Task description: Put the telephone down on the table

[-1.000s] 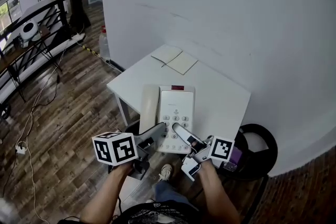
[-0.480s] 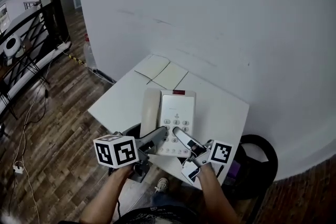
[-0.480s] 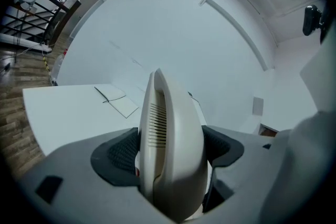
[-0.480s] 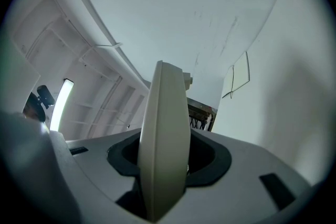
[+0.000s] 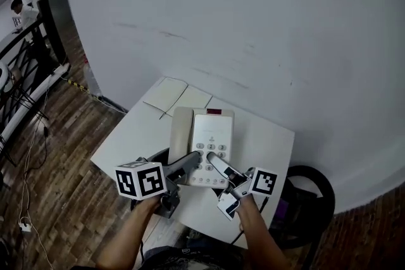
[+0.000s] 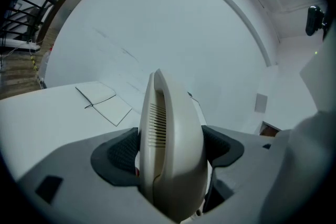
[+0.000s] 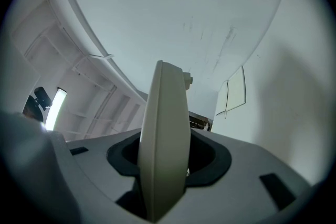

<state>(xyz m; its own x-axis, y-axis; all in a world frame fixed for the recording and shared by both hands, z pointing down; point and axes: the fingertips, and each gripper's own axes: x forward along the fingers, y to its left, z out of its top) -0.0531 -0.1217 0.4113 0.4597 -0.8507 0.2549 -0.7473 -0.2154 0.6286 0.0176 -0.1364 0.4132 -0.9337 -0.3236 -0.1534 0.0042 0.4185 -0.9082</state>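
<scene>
Cream plastic push-button telephone held over the near side of the white square table, grey left gripper clamped on its handset, grey right gripper clamped on its base edge; lowering step seemingly in hand, calls for setting flat, then releasing.

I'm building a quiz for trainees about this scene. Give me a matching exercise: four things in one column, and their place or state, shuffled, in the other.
1 telephone
2 notebook
3 left hand-held gripper
4 right hand-held gripper

A shut on the handset side
B lying open at the table's far corner
C gripped at its near edge
D shut on the keypad side

Pairs: 1-C, 2-B, 3-A, 4-D
</scene>
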